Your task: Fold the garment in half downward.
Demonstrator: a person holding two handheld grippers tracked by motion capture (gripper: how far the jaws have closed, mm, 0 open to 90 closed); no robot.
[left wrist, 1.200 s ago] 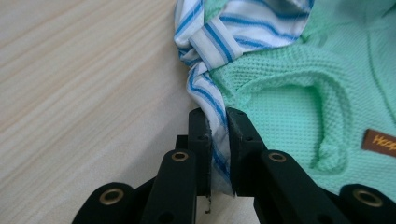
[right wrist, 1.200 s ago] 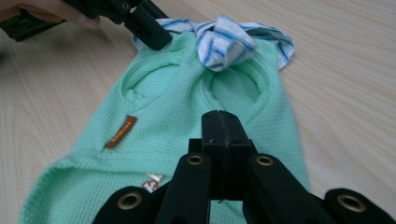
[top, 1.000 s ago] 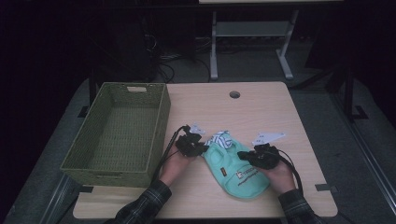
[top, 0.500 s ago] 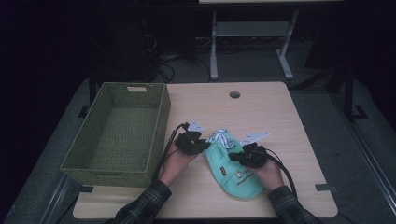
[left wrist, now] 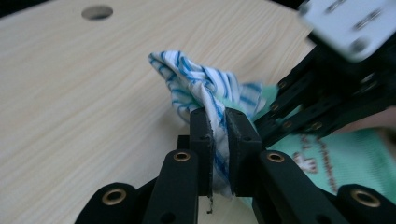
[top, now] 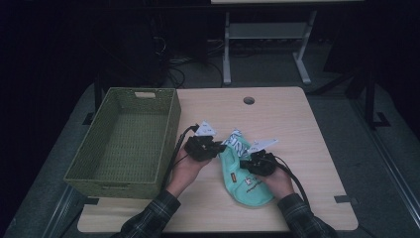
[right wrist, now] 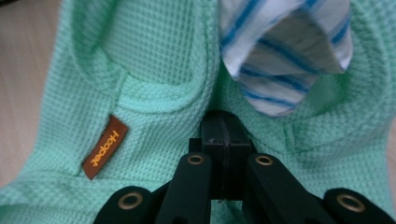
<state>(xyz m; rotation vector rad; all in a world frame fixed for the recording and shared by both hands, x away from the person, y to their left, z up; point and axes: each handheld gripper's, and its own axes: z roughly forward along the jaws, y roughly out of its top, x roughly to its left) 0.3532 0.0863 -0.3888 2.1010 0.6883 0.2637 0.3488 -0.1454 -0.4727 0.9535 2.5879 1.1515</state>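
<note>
a mint-green waffle-knit garment [top: 246, 181] with a blue-and-white striped lining [left wrist: 205, 88] and an orange label [right wrist: 104, 147] lies on the table [top: 287, 119], right of the woven basket [top: 126, 141]. the left gripper [left wrist: 219, 126] pinches the striped fabric; the right gripper [right wrist: 222, 133], jaws together, presses into the green cloth, whether it pinches any i cannot tell. both hands sit low and close.

We cannot read the tiny print on the green cloth [top: 246, 182], low in the high view.
</note>
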